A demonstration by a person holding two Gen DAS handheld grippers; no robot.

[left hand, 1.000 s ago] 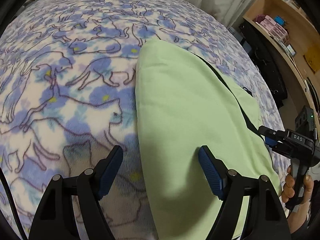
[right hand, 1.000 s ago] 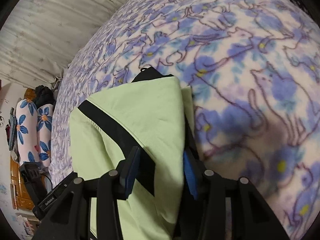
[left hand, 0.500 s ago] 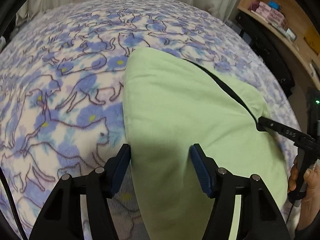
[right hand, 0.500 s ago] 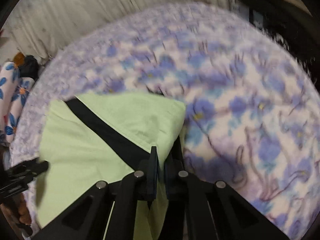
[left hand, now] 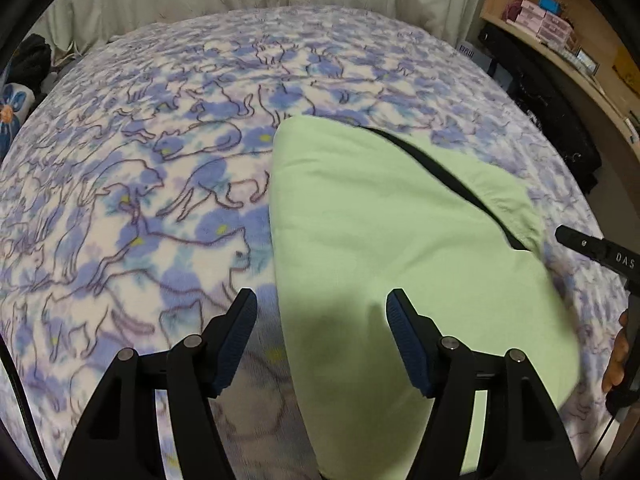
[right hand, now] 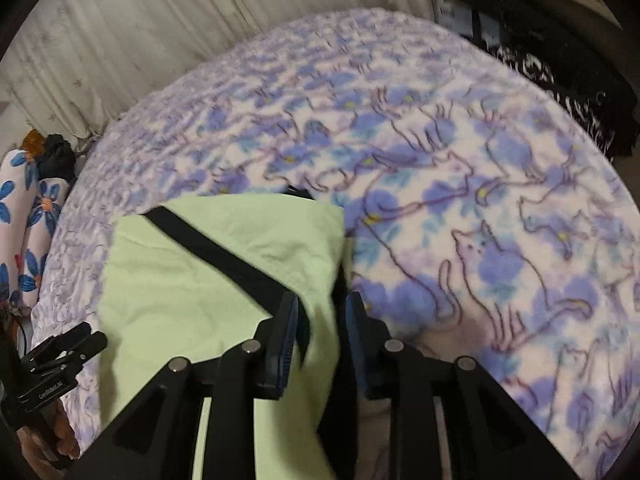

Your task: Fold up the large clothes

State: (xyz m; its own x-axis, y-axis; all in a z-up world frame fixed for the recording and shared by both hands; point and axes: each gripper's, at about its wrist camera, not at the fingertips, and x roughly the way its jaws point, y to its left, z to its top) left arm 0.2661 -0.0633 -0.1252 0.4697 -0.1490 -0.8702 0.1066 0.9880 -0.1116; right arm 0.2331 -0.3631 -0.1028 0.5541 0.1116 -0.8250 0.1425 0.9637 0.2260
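Two tongs over the bed (left hand: pixel 168 184) w/ cat-print blanket. Left tongs (left hand: pixel 320 336) spread wide & opening, pads off the fabric, green garment's (left hand: pixel 392 248) left edge lying just ahead, between them. Right tongs (right hand: pixel 320 332) opening too, garment's right edge w/ black strap (right hand: pixel 224 256) between the pads, grip unclear.

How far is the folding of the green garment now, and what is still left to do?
Done: the light green garment lies folded into a compact shape on the cat-print blanket. In hand: both tongs, left and right, are opening over its near edge without pressing it. Left: perhaps one more fold; I cannot tell.
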